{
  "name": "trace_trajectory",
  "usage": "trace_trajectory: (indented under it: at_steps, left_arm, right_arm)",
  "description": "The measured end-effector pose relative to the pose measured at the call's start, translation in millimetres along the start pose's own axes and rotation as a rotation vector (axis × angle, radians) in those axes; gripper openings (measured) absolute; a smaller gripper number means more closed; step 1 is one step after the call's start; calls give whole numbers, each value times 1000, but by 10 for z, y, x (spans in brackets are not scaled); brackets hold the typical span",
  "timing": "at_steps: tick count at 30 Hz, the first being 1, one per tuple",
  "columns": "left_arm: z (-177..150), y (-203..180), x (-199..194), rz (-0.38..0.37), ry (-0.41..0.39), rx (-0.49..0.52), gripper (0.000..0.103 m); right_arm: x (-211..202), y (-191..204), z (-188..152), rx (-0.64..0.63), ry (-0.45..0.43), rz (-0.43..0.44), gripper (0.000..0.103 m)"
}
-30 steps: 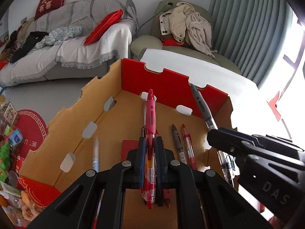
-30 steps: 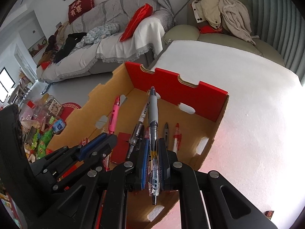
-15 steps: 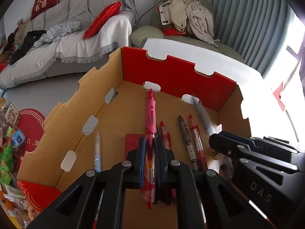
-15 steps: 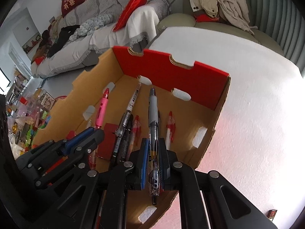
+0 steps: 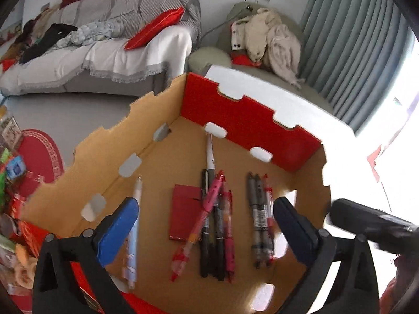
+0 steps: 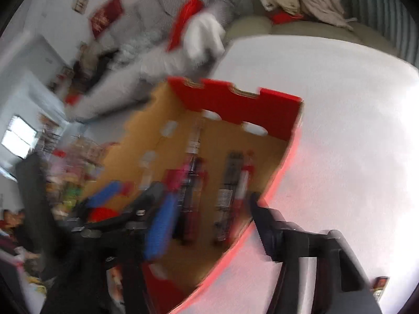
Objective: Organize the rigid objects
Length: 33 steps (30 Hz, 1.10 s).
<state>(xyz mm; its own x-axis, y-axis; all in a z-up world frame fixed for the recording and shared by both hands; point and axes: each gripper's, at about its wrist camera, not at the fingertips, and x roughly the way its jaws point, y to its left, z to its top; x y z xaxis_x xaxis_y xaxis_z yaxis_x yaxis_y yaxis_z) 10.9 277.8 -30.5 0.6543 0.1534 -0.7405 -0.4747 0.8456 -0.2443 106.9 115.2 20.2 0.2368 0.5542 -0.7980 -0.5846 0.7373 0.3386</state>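
An open cardboard box (image 5: 235, 120) with a red far wall holds several pens on its floor. My left gripper (image 5: 207, 230) hangs over it, jaws opening wide, nothing between the pads. Below it a pink pen (image 5: 201, 222) lies slanted across black and red pens. Two grey pens (image 5: 258, 209) lie side by side further right. The right wrist view is blurred: my right gripper (image 6: 212, 225), jaws opening and empty, is over the box's (image 6: 235, 99) near right corner, above the grey pens (image 6: 230, 183). Its black body (image 5: 371, 227) shows in the left wrist view.
A light-blue pen (image 5: 133, 225), a red card (image 5: 184, 212) and a white pen (image 5: 209, 154) also lie in the box. The box stands on a white table (image 6: 340, 130). A sofa (image 5: 104, 52) and an armchair with clothes (image 5: 262, 39) stand behind.
Both grippers went from shut to wide open. The pink pen left the left jaws and the grey pen left the right jaws; both now lie in the box. The right gripper shifted sideways.
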Motion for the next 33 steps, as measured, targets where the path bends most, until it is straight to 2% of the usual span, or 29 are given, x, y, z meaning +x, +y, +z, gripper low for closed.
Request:
trace_trajectory:
  at_steps: [1, 3, 5, 7, 11, 15, 18, 20, 24, 28, 33]
  left_arm:
    - [-30, -27, 9, 1, 2, 6, 103]
    - [-60, -96, 11, -15, 17, 25, 103]
    - [-70, -201, -91, -19, -16, 44, 103]
    - [-64, -341, -266, -29, -61, 66, 103]
    - [-160, -787, -575, -96, -65, 185, 103]
    - [-527, -1414, -507, -176, 32, 333, 103]
    - [-901, -1900, -230, -174, 133, 451, 103]
    - [-1105, -2130, -86, -192, 197, 479, 103]
    - [-1390, -2373, 26, -183, 252, 516, 103]
    - [-1532, -2458, 58, -174, 301, 544, 103]
    - [-1508, -2436, 107, -111, 279, 573, 103]
  right_arm:
    - [-115, -35, -21, 6, -39, -53, 102]
    - [-339, -149, -70, 30, -89, -29, 102]
    - [-539, -307, -128, 58, -109, -25, 102]
    - [-718, -504, -233, 85, -129, -91, 102]
    - [-920, -1109, -654, 188, -107, -271, 102]
    - [-928, -1766, -1199, 337, 0, -397, 102]
    - [-962, -2066, -1552, 413, 49, -459, 102]
    - [-1022, -2223, -1713, 431, 66, -500, 102]
    - [-1134, -2377, -1912, 415, 74, -564, 102]
    - [-1173, -2387, -1951, 393, 71, -559, 102]
    - [-1081, -2336, -1973, 337, 67, -609, 102]
